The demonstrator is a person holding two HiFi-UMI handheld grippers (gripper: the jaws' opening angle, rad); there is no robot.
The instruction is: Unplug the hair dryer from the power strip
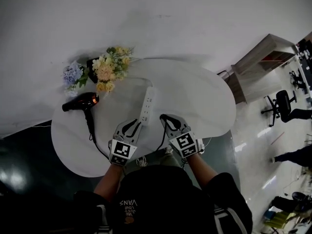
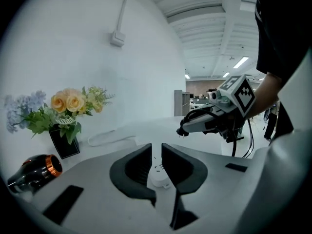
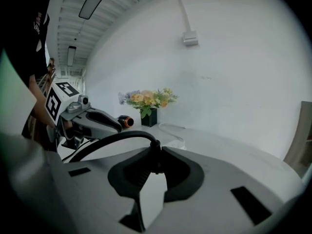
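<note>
The white power strip [image 1: 147, 105] lies on the round white table [image 1: 204, 96]; its near end [image 2: 158, 173] shows below my left gripper [image 2: 156, 150], whose jaws stand a narrow gap apart with nothing between them. In the head view that left gripper [image 1: 134, 125] hovers at the strip's near end. My right gripper [image 3: 156, 152] is shut on the black plug [image 3: 155, 156], held clear of the strip; its prongs show bare at the plug [image 2: 182, 130]. The black cable [image 3: 112, 139] arcs left from it. The black hair dryer [image 1: 82, 102] with an orange ring lies at the table's left.
A black vase of yellow and blue flowers [image 1: 109, 67] stands at the back left against the white wall. The strip's white cord [image 2: 105, 138] loops toward the wall. A wooden cabinet [image 1: 258, 67] and office chair [image 1: 282, 101] stand to the right, off the table.
</note>
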